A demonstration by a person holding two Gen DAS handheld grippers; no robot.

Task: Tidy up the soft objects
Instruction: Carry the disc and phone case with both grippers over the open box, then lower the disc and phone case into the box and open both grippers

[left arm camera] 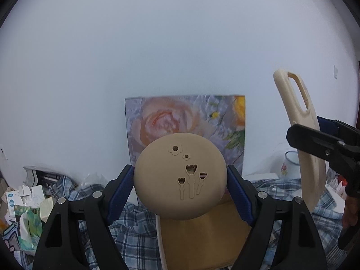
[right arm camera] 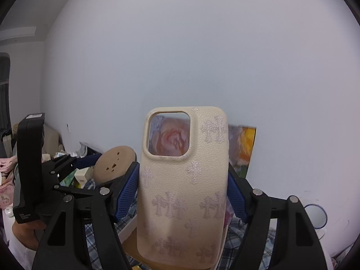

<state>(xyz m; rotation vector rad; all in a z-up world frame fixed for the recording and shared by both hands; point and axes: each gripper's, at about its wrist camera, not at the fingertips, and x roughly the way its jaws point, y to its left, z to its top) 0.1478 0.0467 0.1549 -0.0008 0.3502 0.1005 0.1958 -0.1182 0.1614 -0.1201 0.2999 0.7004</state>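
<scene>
My left gripper [left arm camera: 180, 186] is shut on a round tan silicone pad [left arm camera: 177, 177] with flower and tulip cut-outs, held upright in the air. My right gripper [right arm camera: 183, 189] is shut on a cream phone case [right arm camera: 182, 186] with pale cross patterns and a camera opening at its top, also held upright. In the left wrist view the phone case [left arm camera: 301, 135] shows edge-on at the right, in the right gripper's black fingers [left arm camera: 319, 144]. In the right wrist view the tan pad [right arm camera: 114, 164] and the left gripper show at the left.
A floral picture [left arm camera: 186, 121] leans against the white wall behind. Below lies a blue plaid cloth [left arm camera: 132, 225] with a tan board [left arm camera: 202, 236] on it. Boxes and tissue packs [left arm camera: 24, 207] clutter the left. A white mug [left arm camera: 290, 164] stands at the right.
</scene>
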